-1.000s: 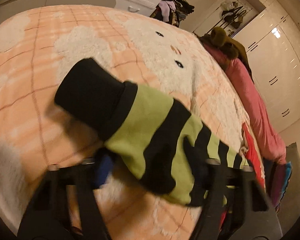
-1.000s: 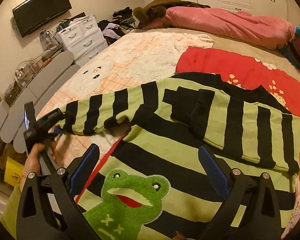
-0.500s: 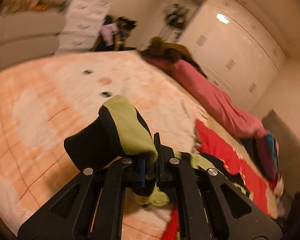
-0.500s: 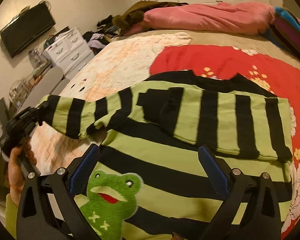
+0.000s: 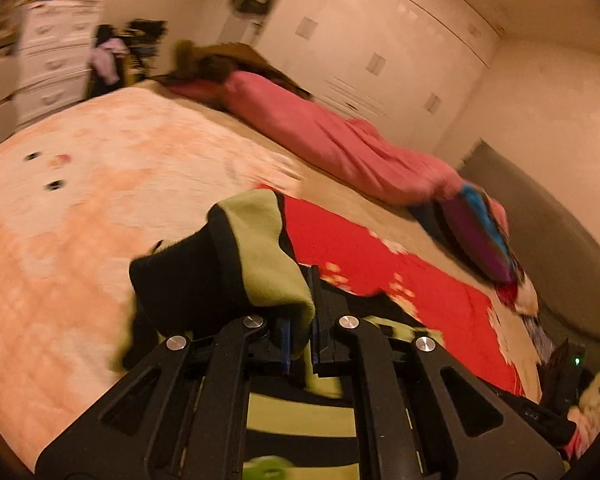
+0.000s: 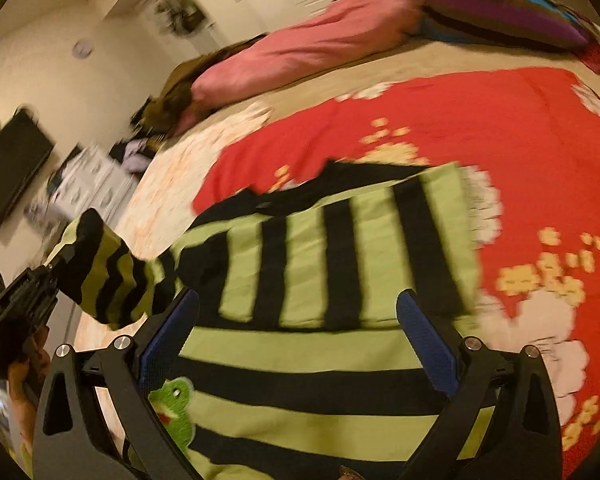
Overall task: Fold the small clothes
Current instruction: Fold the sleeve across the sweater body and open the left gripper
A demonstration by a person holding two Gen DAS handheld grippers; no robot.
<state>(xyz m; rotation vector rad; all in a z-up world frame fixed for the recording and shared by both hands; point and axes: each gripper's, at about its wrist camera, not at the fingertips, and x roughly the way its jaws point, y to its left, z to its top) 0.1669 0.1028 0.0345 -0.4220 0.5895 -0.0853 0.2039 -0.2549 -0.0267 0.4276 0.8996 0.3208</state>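
Observation:
A green and black striped sweater [image 6: 300, 380] with a frog patch [image 6: 176, 404] lies flat on the bed, its other sleeve [image 6: 340, 256] folded across the chest. My left gripper [image 5: 300, 344] is shut on the end of the near sleeve [image 5: 228, 272], whose black cuff flops over the fingers. Seen from the right wrist, that sleeve [image 6: 104, 276] hangs lifted off the bed at the left, held by the left gripper [image 6: 48, 276] in a person's hand [image 6: 20, 392]. My right gripper [image 6: 296, 332] stands open above the sweater's body with nothing between its blue pads [image 6: 428, 344].
The sweater rests partly on a red flowered blanket [image 6: 440, 128] and a peach blanket [image 5: 80, 208]. A pink duvet [image 5: 332, 140] and a striped pillow [image 6: 500, 4] lie along the far side. White drawers [image 5: 56, 56], a wall television [image 6: 8, 164] and wardrobes stand around the bed.
My left gripper shut on the sleeve end and carried it up and toward the sweater's body. The right gripper stayed open and swung rightward over the sweater.

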